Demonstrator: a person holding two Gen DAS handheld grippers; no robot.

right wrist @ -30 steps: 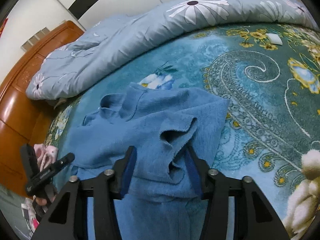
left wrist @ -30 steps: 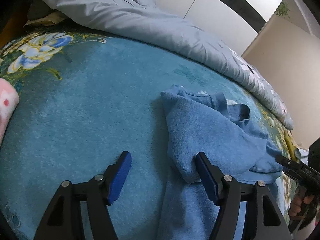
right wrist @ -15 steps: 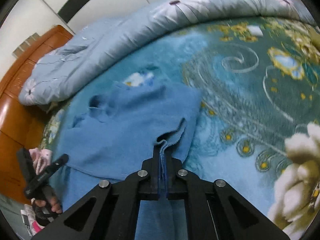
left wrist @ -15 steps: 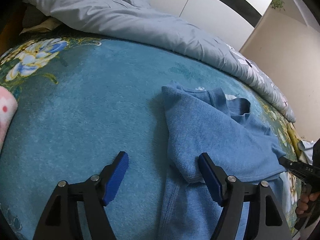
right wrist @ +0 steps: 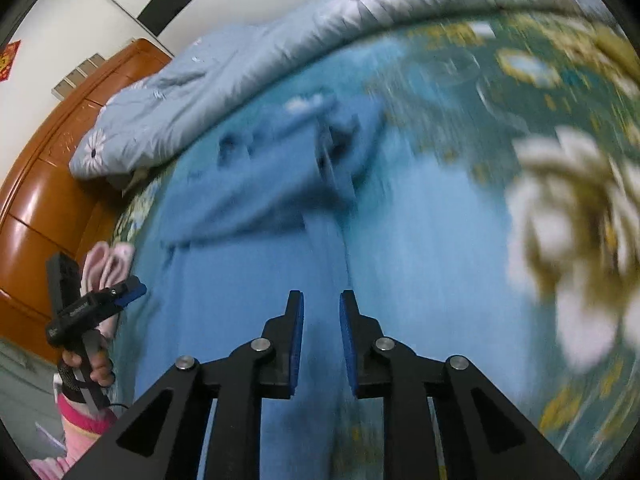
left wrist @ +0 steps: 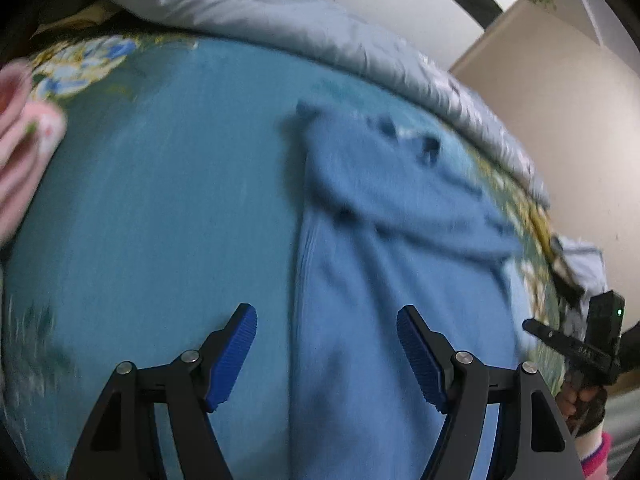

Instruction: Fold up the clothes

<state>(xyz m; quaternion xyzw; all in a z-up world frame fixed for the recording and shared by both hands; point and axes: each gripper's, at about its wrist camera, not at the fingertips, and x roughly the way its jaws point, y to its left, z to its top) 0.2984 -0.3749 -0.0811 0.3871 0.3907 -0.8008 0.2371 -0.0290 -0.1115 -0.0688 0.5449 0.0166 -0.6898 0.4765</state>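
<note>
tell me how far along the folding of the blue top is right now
Done: the blue top lies on the teal blanket with its sleeves folded across the upper body, so it forms a narrow strip. In hand: nothing; the left gripper is wide open over the top's left edge, and the right gripper has a small gap with no cloth in it. Left: folding the long strip, which looks unfolded lengthwise. Both views are blurred.

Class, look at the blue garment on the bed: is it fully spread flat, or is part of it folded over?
Partly folded. The blue garment has its upper part doubled over the lower part, leaving a raised edge across it; the rest lies flat on the bedspread.
</note>
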